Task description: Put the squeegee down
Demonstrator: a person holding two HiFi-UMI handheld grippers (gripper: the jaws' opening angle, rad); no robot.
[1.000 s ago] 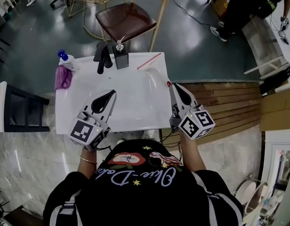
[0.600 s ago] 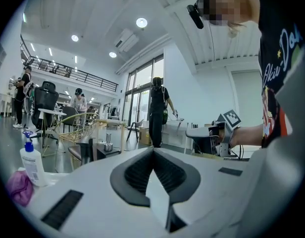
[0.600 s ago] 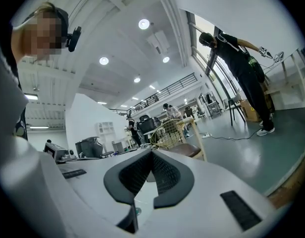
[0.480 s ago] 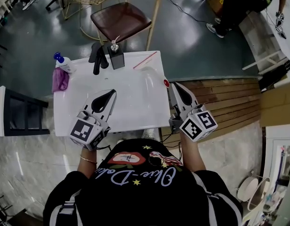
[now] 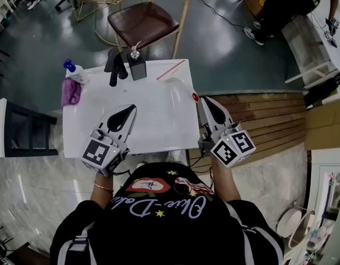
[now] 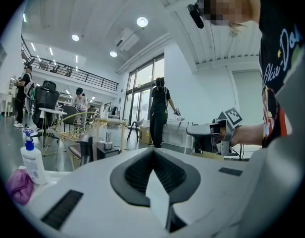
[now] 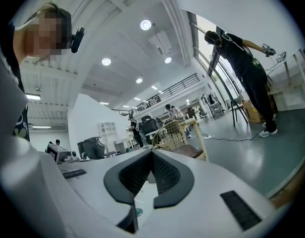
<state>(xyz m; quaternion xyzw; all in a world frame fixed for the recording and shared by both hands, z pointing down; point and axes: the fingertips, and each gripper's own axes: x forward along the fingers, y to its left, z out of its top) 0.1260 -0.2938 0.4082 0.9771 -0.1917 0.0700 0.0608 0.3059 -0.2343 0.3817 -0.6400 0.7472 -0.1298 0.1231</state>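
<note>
The squeegee point(image 5: 114, 66), a black thing, lies on the white worktop point(image 5: 153, 123) at its top edge, in the upper left part of the head view. It is well apart from both grippers and neither one touches it. Just right of it stands a small black block point(image 5: 138, 68) with a shiny metal piece on top. Left of it, at the worktop's top left corner, stand a pump bottle point(image 5: 75, 72) with a blue top and a crumpled purple cloth point(image 5: 70, 91) just below it. A thin red stick point(image 5: 171, 70) lies slanted near the top right corner.

The left gripper point(image 5: 131, 108) hovers over the lower left part of the worktop, pointing up the frame. In its own view its jaws point(image 6: 153, 150) are pressed together with nothing between them; the bottle point(image 6: 32, 160) and cloth point(image 6: 19, 186) show at the lower left of that view, and the right gripper point(image 6: 213, 133) shows at the right.

The right gripper point(image 5: 203, 100) is held at the worktop's right edge, over the wooden floor boards point(image 5: 269, 120). Its jaws point(image 7: 152, 153) are also fully closed and empty.

A chair point(image 5: 142, 22) with a dark red seat stands beyond the worktop at the top of the head view, and another person point(image 5: 291, 4) stands at the upper right
</note>
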